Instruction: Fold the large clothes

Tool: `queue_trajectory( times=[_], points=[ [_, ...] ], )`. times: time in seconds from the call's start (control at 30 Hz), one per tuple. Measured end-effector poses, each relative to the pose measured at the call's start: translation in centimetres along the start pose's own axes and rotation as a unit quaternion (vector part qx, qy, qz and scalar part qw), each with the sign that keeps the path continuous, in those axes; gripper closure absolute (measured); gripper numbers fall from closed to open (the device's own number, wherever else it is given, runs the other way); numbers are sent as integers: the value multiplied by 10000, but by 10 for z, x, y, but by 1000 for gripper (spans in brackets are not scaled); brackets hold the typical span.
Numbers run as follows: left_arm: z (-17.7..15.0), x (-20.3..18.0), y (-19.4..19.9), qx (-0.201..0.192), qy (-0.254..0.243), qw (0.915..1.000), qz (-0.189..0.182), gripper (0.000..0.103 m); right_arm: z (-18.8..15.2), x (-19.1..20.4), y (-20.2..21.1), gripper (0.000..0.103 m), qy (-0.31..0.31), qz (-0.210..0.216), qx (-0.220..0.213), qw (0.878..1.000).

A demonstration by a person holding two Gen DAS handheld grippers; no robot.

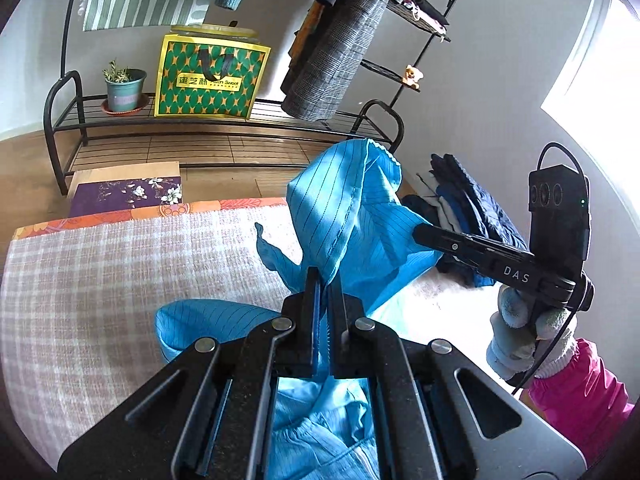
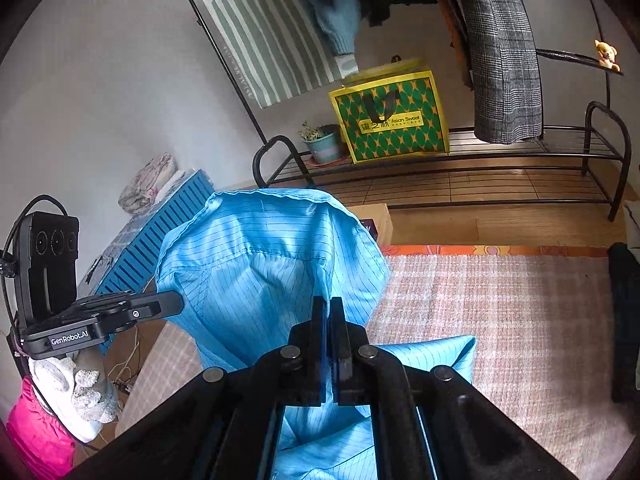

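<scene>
Both the left gripper (image 1: 325, 280) and right gripper (image 2: 329, 312) are clamping the bright blue pinstriped garment (image 1: 344, 216), apparently holding its upper part raised above the pink-and-white checked cloth surface (image 1: 120, 280).

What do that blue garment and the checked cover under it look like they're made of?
The blue garment looks like a thin, smooth woven synthetic with a slight sheen: light glows through it, fine dark grid lines run across it, and it holds crisp folds. The checked cover looks like a soft, matte woven or looped cloth, perhaps cotton; its surface appears nubby and dull. Neither can be told for certain.
</scene>
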State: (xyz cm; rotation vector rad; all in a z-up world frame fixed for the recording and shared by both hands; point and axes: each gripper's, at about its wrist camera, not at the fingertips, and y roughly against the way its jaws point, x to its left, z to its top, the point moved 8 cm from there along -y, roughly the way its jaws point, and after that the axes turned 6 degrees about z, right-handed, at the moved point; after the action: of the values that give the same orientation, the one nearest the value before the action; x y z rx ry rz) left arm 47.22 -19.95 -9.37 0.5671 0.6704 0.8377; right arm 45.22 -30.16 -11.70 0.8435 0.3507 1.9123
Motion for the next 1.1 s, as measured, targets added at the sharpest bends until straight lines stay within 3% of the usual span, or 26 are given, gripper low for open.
queue_trajectory(
  times=[0.2,0.43,0.63,0.73,0.83,0.9,0.97,1.0,1.1],
  points=[
    [-50,-36,60,-179,-318,9993,-28,103,-42,46,64,103,196,12,-235,9995],
    [-146,-59,89,5,-642,9979,10,103,-135,88,118,103,409,0,-67,9991],
    [-241,-62,75,680,-803,9943,186,103,-224,88,131,103,262,-68,385,9989],
    [-281,-59,66,1225,-747,9893,274,103,-262,77,127,103,48,-42,821,9966],
    [-303,-60,80,1440,-749,9860,386,103,-290,70,136,98,-28,-1,1219,9925],
    [-305,-63,101,1362,-734,9873,363,102,-296,72,152,82,74,107,1307,9913],
    [-298,-64,122,1232,-692,9891,413,89,-296,77,172,72,270,177,1244,9917],
    [-291,-63,131,1135,-660,9902,467,74,-296,81,182,69,356,201,1197,9920],
    [-258,-47,149,752,-342,9943,673,48,-281,78,199,66,312,157,975,9946]
  ],
)
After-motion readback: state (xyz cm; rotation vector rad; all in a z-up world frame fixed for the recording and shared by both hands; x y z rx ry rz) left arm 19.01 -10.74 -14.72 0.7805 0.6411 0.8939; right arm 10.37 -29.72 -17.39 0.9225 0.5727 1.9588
